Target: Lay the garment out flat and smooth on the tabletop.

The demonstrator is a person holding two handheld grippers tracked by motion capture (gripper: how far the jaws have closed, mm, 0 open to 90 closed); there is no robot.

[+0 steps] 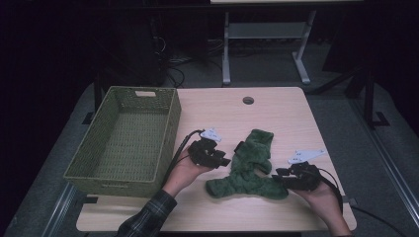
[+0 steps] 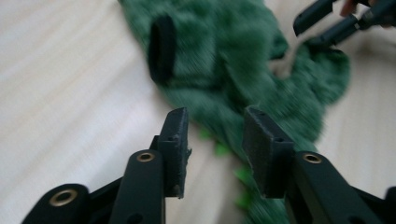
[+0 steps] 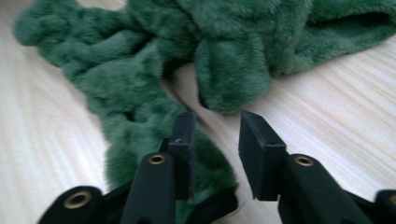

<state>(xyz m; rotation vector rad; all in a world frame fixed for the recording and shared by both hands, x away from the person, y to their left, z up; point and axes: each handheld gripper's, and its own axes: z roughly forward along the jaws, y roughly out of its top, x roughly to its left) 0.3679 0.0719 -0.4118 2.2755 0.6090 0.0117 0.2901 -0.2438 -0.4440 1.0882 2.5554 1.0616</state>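
Wooden table (image 1: 276,111), green sock (image 1: 249,168) lying bent (toe far), both claws open.

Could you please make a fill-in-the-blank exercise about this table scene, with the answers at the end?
1. The fluffy green fabric item lies on the light wooden table between the two ____.
2. The woven green rectangular basket stands on the ____ side of the table in the high view.
3. The jaws of the left gripper are ____, with nothing pressed between them.
4. Near the table's far edge there is a small round ____.

Answers: grippers; left; open; hole
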